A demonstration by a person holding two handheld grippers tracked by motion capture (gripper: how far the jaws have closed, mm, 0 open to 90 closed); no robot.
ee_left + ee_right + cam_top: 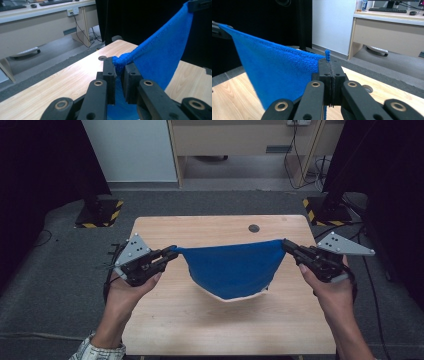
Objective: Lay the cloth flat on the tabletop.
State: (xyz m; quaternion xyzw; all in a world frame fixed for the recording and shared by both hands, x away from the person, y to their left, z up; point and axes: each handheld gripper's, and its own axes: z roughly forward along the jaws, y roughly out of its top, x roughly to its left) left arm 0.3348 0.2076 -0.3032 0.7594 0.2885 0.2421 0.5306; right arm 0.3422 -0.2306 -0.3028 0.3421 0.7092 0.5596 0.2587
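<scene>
A blue cloth (231, 269) is clamped at opposite corners by the left gripper (172, 253) and right gripper (286, 245), apparently lifted off the table (165, 320).

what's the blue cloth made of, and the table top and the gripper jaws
Blue cloth: looks like soft terry or microfibre, matte, with a fuzzy looped pile and a pale edge at its lower hem.
Table: light wood-grain top, smooth; probably laminate, though solid wood cannot be ruled out.
Left gripper and right gripper: matte black hard plastic by the look, with brass-coloured rings at the pivots.

No lettering seems legible — not on anything in view.
</scene>
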